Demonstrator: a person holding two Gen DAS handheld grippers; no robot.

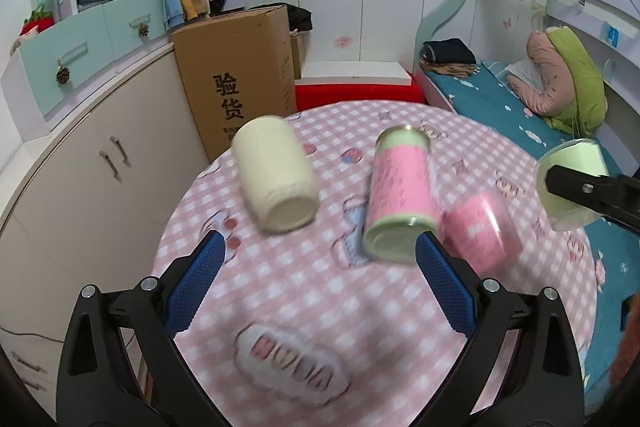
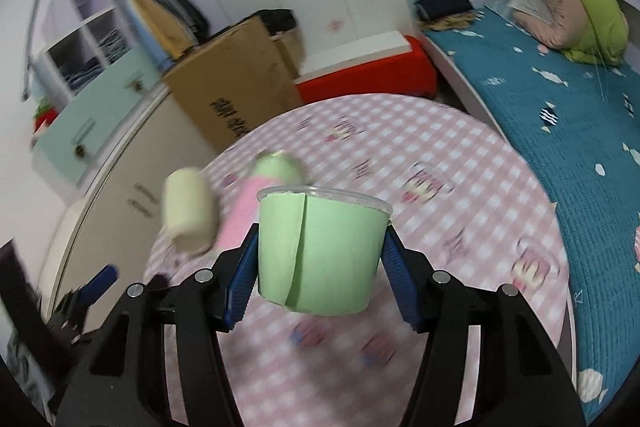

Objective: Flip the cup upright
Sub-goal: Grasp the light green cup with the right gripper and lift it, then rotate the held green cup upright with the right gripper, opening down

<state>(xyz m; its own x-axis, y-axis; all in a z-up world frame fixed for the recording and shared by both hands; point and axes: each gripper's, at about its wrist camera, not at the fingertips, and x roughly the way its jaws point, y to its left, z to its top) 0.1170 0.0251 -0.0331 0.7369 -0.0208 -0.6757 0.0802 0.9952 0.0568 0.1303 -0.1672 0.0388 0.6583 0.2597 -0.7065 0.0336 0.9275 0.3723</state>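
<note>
Two claws: right claw (image 2: 316, 267) clamps the green cup (image 2: 320, 251) rim-up above the table (image 2: 460, 147), ready for setdown; left claw (image 1: 320, 271) gapes wide, holding nothing

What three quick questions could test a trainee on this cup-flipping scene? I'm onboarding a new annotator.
1. True or false: the right gripper holds the green cup with its rim up.
2. What lies between the left gripper's fingers: A) the cream cup, B) nothing, C) the pink cup?
3. How many cups lie on their sides on the checked tablecloth?

Key: 1 true; 2 B; 3 three, counting the pink-and-green cup.
</note>
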